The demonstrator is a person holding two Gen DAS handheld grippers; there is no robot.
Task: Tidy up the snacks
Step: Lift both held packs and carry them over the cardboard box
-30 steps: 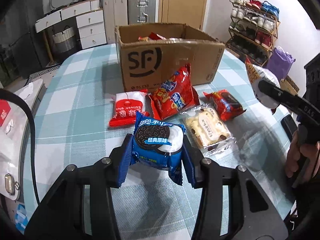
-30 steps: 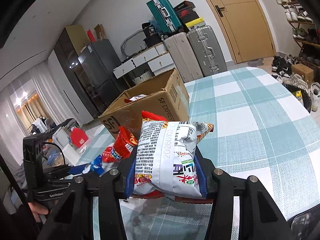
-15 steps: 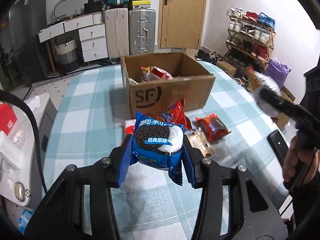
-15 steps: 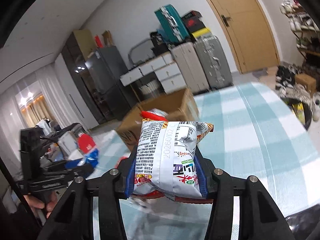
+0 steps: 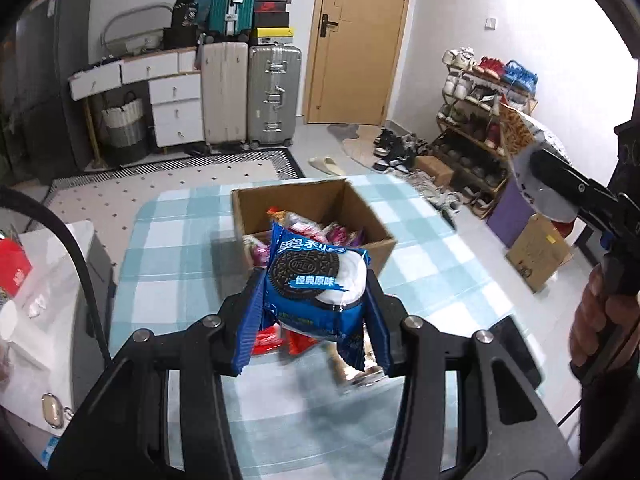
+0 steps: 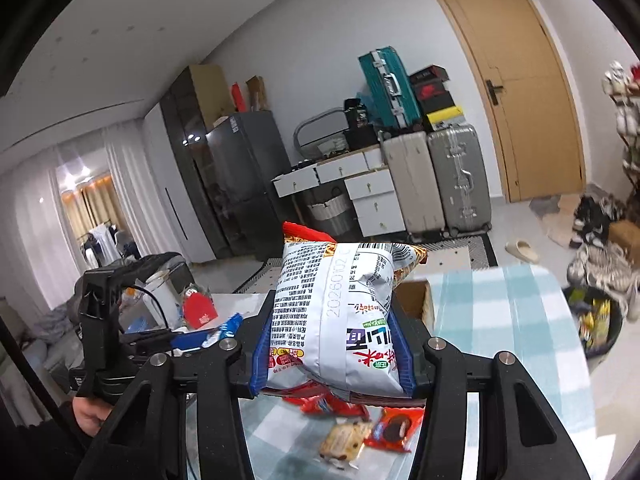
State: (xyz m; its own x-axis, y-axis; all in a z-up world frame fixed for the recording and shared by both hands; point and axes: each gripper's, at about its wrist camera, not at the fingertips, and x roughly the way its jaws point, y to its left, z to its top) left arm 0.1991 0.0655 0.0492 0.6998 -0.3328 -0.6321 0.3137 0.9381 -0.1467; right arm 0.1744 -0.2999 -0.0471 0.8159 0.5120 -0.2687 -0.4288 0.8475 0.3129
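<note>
My left gripper [image 5: 312,320] is shut on a blue Oreo pack [image 5: 316,280] and holds it high above the table, short of the open cardboard box [image 5: 352,200], which holds several snack packs [image 5: 304,228]. My right gripper [image 6: 332,344] is shut on a white and red chip bag [image 6: 340,320], also raised; it shows at the right of the left wrist view [image 5: 560,184]. Loose snacks lie on the table below: red packs [image 6: 392,428] and a clear biscuit pack [image 6: 344,440]. The box corner [image 6: 416,300] shows behind the chip bag.
The table has a blue and white checked cloth [image 5: 180,248]. A white side unit [image 5: 40,320] with a red item stands at its left. A black phone [image 5: 516,344] lies at the right edge. Suitcases, drawers, a door and a shoe rack stand beyond.
Both grippers have risen well above the table with their packs still held. The box now shows from above, its contents visible, and the loose snacks lie far below.
</note>
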